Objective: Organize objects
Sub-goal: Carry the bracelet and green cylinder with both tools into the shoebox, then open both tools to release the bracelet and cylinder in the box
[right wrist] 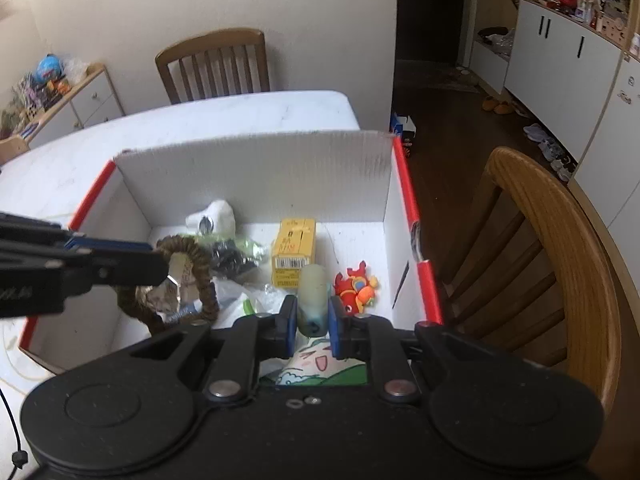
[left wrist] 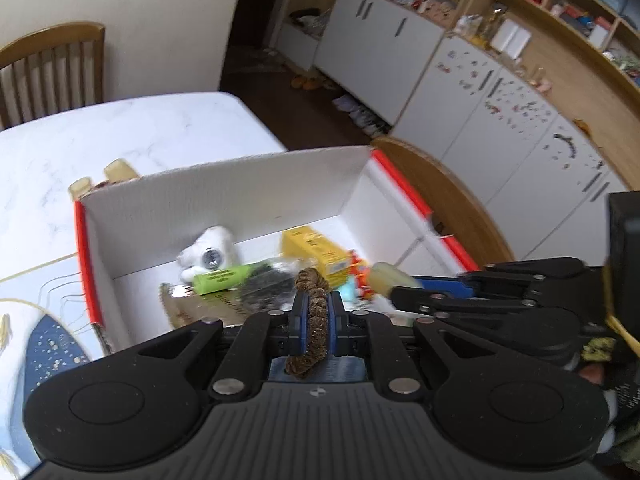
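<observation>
My left gripper (left wrist: pixel 316 300) is shut on a brown fabric ring (left wrist: pixel 314 316), held above the near left part of a white cardboard box with red edges (left wrist: pixel 240 192). The right wrist view shows that left gripper (right wrist: pixel 158 264) from the side, the ring (right wrist: pixel 194 276) hanging from it. My right gripper (right wrist: pixel 313 312) is shut on a pale, translucent cylinder (right wrist: pixel 313 292) over the box (right wrist: pixel 256 168). Inside lie a white plush (right wrist: pixel 212 216), a yellow carton (right wrist: pixel 294 250), a red toy fish (right wrist: pixel 356 286), a green tube (left wrist: pixel 224 278) and crumpled wrappers.
The box stands on a white marble table (right wrist: pixel 240 116). A wooden chair (right wrist: pixel 560 260) is close on the right and another chair (right wrist: pixel 216 64) stands at the far side. A patterned placemat (left wrist: pixel 40 320) lies left of the box. White cabinets (left wrist: pixel 500 128) line the room.
</observation>
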`<state>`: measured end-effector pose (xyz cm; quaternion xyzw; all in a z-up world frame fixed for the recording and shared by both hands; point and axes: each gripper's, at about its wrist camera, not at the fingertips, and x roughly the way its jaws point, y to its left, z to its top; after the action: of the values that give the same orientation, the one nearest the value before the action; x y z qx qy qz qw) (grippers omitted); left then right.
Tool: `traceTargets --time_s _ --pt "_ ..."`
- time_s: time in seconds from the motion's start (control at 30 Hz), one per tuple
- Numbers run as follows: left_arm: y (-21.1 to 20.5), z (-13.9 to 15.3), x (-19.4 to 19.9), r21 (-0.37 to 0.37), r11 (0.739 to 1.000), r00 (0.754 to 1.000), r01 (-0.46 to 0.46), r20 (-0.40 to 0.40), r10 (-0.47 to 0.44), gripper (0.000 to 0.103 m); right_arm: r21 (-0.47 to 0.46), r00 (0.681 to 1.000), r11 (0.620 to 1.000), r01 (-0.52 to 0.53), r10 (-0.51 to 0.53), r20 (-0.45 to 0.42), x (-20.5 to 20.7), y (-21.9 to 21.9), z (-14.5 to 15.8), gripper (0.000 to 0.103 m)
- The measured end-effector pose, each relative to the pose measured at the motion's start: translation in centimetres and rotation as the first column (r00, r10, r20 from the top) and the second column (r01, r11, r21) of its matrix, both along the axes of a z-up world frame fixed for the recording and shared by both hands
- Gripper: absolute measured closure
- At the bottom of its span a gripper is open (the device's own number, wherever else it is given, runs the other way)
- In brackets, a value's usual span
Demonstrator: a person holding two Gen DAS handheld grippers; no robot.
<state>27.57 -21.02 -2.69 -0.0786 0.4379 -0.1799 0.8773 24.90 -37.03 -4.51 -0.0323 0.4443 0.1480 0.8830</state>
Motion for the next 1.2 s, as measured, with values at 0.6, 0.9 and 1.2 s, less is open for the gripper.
traceTargets --time_s 0.6,0.9,1.2 --pt "0.2 -3.5 1.4 0.185 0.982 0.994 -0.027 -0.101 0.046 0.092 -0.048 0.996 0.996 -0.08 0.078 -0.029 0.7 0.7 -1.9 0.084" --pt "0.6 -3.2 0.7 0.171 0.984 0.991 -0.053 -0.112 0.072 0.086 -0.041 0.996 0.995 -0.087 0.086 -0.021 0.2 0.0 -1.5 0.072" --pt "1.2 -1.9 -0.7 0.171 0.982 0.991 -0.081 -0.092 0.098 0.085 -0.004 0.995 0.995 -0.099 0.099 0.013 -0.8 -0.7 0.1 0.055"
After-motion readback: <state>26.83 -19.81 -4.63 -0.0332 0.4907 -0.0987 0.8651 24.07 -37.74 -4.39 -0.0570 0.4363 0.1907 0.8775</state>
